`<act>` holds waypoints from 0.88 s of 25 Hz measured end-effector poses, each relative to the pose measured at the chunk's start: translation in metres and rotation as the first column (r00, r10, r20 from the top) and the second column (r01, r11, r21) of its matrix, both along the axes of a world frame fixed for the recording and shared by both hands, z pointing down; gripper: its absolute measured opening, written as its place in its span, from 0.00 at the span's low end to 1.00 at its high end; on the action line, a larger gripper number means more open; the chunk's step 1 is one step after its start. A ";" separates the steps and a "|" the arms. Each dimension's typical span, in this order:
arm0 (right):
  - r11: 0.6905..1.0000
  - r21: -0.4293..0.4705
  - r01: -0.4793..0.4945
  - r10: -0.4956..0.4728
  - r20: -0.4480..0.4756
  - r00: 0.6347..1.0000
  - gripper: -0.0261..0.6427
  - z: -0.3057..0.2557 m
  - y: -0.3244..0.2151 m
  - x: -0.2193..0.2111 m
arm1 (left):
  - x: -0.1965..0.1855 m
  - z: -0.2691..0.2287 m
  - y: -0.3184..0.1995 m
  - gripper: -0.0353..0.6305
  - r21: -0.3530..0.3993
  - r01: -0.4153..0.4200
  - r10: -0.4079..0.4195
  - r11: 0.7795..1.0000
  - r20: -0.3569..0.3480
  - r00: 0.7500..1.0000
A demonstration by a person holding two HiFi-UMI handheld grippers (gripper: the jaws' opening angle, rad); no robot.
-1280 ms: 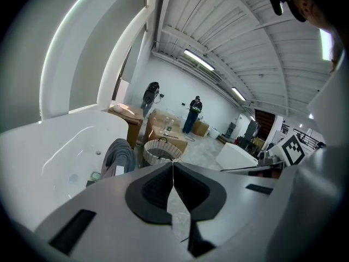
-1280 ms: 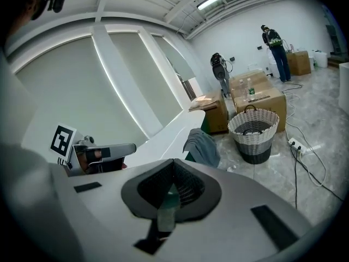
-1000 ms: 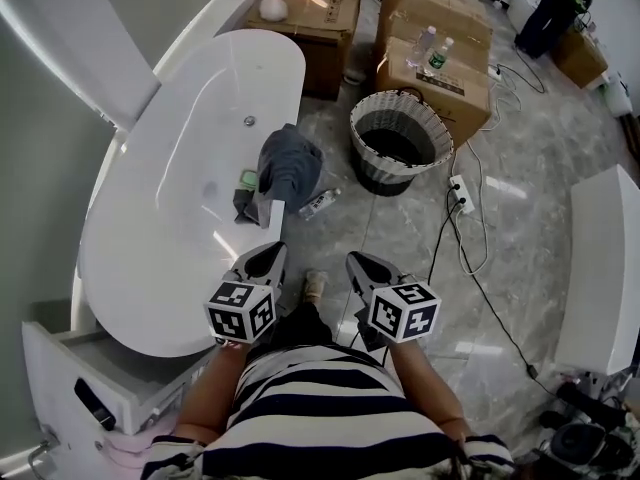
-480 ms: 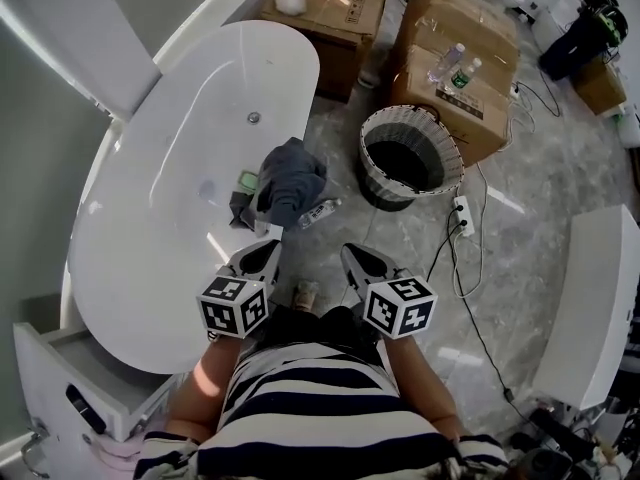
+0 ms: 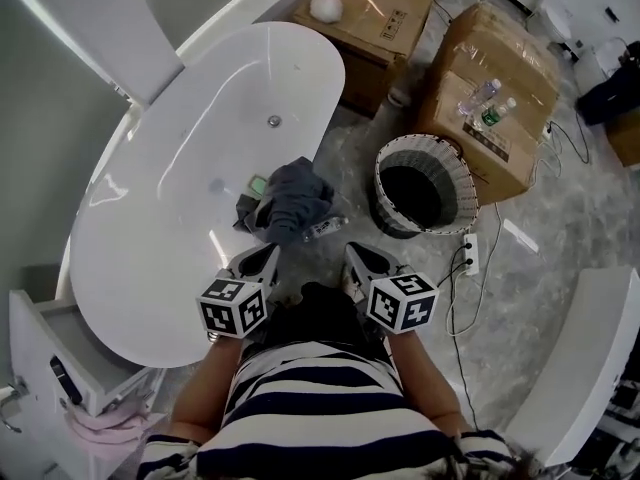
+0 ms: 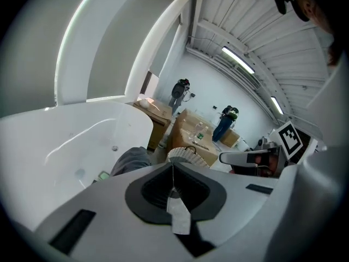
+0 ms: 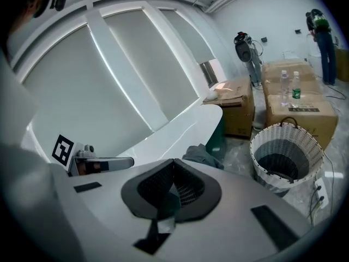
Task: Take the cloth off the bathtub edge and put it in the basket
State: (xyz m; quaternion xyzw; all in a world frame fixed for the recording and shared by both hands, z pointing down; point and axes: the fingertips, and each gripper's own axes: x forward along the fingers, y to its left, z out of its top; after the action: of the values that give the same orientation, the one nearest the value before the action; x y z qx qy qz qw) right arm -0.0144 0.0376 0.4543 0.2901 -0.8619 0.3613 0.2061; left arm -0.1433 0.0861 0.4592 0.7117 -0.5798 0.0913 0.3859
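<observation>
Head view, cloth (image 5: pixel 292 208) on bathtub edge (image 5: pixel 322 108), basket (image 5: pixel 428 144) nearby

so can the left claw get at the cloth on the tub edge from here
Probably yes: the cloth lies just ahead of the left claw with nothing between them. Its jaws are shut, though, so they would need to open first.

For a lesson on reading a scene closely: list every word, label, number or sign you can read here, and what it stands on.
No text can be read.
Far cardboard box print: too small.
Near cardboard box label: too small.
Bottle labels: blurred.
Marker cubes: square patterns, no words.
</observation>
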 end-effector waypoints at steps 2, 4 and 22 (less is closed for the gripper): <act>0.998 0.006 0.066 -0.066 -0.009 0.998 0.08 0.000 -0.020 0.001 | 0.008 0.003 -0.013 0.08 -0.007 0.040 -0.040 0.999 -0.004 0.999; 0.992 0.010 0.127 -0.127 -0.013 0.992 0.08 0.000 -0.039 0.000 | 0.013 0.005 -0.026 0.08 -0.014 0.082 -0.082 0.996 0.002 0.997; 0.824 0.037 0.566 -0.564 -0.038 0.825 0.08 0.039 -0.096 -0.052 | -0.005 0.051 0.009 0.08 -0.106 0.547 -0.536 0.830 0.117 0.836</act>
State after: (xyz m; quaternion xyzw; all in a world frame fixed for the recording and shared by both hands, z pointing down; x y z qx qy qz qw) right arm -0.0668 -0.0589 0.4938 0.0315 -0.9147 0.2601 0.3079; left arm -0.1485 0.0954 0.5101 0.4862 -0.7654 0.0465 0.4192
